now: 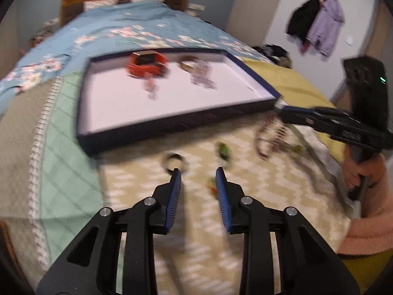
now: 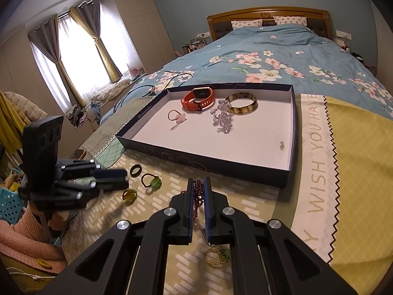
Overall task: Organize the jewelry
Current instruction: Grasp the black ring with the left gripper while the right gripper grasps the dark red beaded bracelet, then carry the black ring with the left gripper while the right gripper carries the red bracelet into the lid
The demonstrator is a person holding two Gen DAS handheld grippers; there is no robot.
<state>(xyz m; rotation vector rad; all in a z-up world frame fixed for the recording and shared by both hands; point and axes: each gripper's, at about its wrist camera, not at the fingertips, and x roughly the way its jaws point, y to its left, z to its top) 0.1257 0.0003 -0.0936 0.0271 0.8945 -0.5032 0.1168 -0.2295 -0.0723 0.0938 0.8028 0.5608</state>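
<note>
My right gripper [image 2: 199, 183] is shut on a dark red beaded necklace [image 2: 198, 196] lying on the patterned cloth, just in front of the tray [image 2: 203, 162]. My left gripper [image 1: 197, 172] hovers low over the cloth, its jaws narrowing with nothing pressed between them. A dark ring [image 1: 175, 162] lies by its left fingertip, a green bead ring [image 1: 224, 151] just ahead, and a yellow-green ring [image 1: 211, 188] beside the right finger. The tray holds an orange watch [image 2: 197, 99], a tortoiseshell bangle [image 2: 242, 103], a crystal bracelet [image 2: 222, 118] and a pink ring [image 2: 175, 118].
A gold ring with green beads [image 2: 216, 255] lies under my right gripper. The tray sits on a bed with a blue floral duvet [image 2: 282, 56]. A hand in a pink sleeve [image 1: 368, 209] holds the right gripper [image 1: 282, 114] at the cloth's right side.
</note>
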